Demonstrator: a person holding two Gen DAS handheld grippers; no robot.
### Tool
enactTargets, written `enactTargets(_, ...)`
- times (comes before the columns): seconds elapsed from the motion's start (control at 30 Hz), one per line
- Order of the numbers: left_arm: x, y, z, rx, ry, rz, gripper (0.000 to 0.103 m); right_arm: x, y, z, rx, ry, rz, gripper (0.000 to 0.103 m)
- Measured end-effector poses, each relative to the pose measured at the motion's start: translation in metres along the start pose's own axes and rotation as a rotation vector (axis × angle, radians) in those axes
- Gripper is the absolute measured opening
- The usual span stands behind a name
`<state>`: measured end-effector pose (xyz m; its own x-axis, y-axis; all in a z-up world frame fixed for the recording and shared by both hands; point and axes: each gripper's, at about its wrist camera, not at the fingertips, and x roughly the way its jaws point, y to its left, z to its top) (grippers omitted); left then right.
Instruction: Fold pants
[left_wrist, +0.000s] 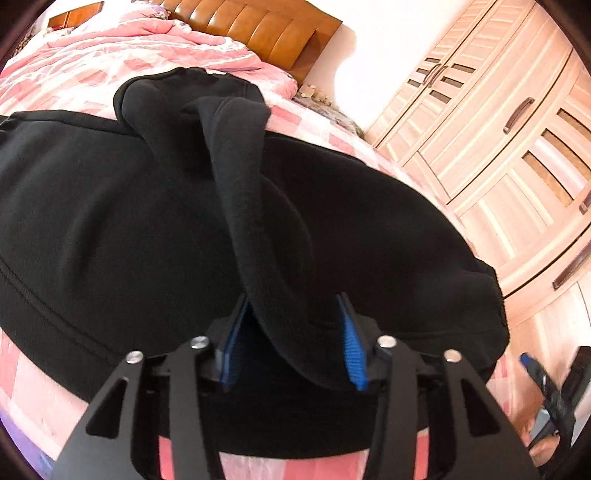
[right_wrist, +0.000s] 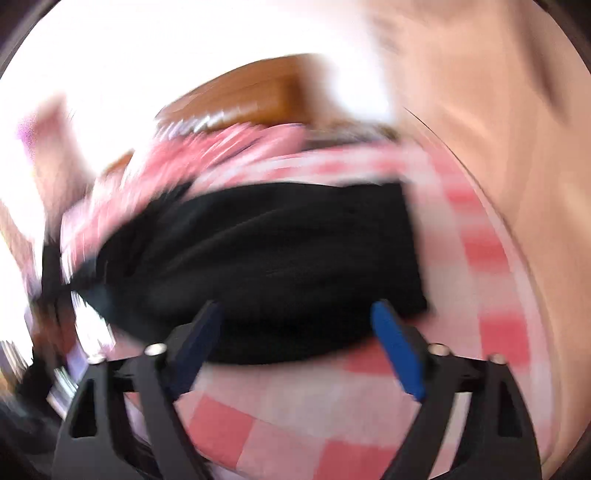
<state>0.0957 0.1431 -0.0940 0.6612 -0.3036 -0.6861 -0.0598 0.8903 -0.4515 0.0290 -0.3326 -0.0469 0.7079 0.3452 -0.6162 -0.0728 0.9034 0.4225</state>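
**Black pants on bed, both hand-held grippers released**

The black pants (left_wrist: 129, 221) lie on the pink checked bedsheet (left_wrist: 44, 369) of the bed. In the left wrist view the main folded body runs with its long axis from left to right across the frame, roughly parallel to the brown headboard (left_wrist: 258, 33). 1 narrower strip of the pants runs the other way, from the far edge nearest the headboard back toward the camera, and ends between the 2 fingers of the left hand-held gripper (left_wrist: 295, 343).

The left hand-held gripper stands about half open. The fabric strip touches the left blue pad; a gap shows beside the right blue pad (left_wrist: 352, 347), so the strip is not clamped.

The right hand-held gripper (right_wrist: 295, 343) stands wide open just at the near edge of the pants (right_wrist: 277, 266), with nothing between its fingers but sheet and the garment's edge.

Limits of view: the right wrist view is heavily motion-blurred; seams and folds cannot be made out there. The left end of the pants is cut off in the left wrist view.

Only the left wrist view shows the wooden wardrobe (left_wrist: 498, 140) to the right of the bed, and part of the right hand-held gripper (left_wrist: 546, 391) at the lower right.
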Motion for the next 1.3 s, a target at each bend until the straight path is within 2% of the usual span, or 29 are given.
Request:
enactTargets(0.03, -0.002, -0.003, -0.001, 0.009, -0.003, -0.001, 0.051, -0.001, -0.015, 0.0, 0.059, 0.001, -0.021, 0.061)
enactTargets(0.1, -0.003, -0.007, -0.001, 0.021, -0.004, -0.005, 0.052, 0.003, -0.024, -0.002, 0.083, 0.0, -0.047, 0.06)
enactTargets(0.37, 0.004, -0.003, 0.001, 0.003, 0.018, 0.015, 0.052, 0.036, -0.018, -0.004, 0.155, 0.018, 0.057, 0.058)
enactTargets(0.6, 0.008, 0.0, 0.005, 0.001, 0.018, 0.016, 0.052, 0.041, -0.039, 0.001, 0.32, -0.014, 0.129, 0.058)
enactTargets(0.63, 0.008, 0.0, 0.004, 0.006, 0.016, 0.018, 0.051, 0.04, -0.041, 0.002, 0.341, -0.018, 0.127, 0.052)
enactTargets(0.67, 0.009, -0.001, 0.004, 0.014, 0.013, 0.024, 0.043, 0.04, -0.04, 0.002, 0.338, -0.024, 0.102, 0.045)
enactTargets(0.7, 0.009, -0.003, 0.003, 0.03, 0.01, 0.034, 0.029, 0.038, -0.039, 0.002, 0.327, -0.036, 0.079, 0.028)
enactTargets(0.73, 0.011, -0.004, 0.003, 0.045, 0.02, 0.043, 0.009, 0.035, -0.037, 0.003, 0.316, -0.055, 0.084, 0.024)
enactTargets(0.8, 0.006, -0.01, 0.004, 0.077, 0.0, 0.041, 0.009, 0.023, -0.026, 0.008, 0.259, -0.101, 0.082, 0.018)
enactTargets(0.83, -0.006, -0.016, 0.007, 0.1, -0.041, 0.029, 0.008, 0.019, -0.022, 0.011, 0.24, -0.115, 0.084, 0.016)
enactTargets(0.93, -0.042, -0.033, 0.012, 0.156, -0.123, 0.01, 0.008, 0.007, -0.015, 0.016, 0.213, -0.135, 0.071, 0.015)
enactTargets(1.0, -0.061, -0.04, 0.01, 0.195, -0.139, -0.002, 0.008, 0.007, -0.021, 0.011, 0.227, -0.119, 0.051, 0.015)
enactTargets(1.1, -0.057, -0.037, -0.003, 0.214, -0.085, 0.021, 0.009, 0.019, -0.038, -0.004, 0.273, -0.069, 0.029, 0.015)
enactTargets(1.23, -0.018, -0.01, -0.029, 0.158, 0.023, 0.053, 0.009, 0.027, -0.048, -0.014, 0.293, -0.053, 0.03, 0.015)
enactTargets(1.3, -0.014, -0.007, -0.033, 0.161, 0.009, 0.05, 0.009, 0.025, -0.044, -0.01, 0.28, -0.058, 0.031, 0.015)
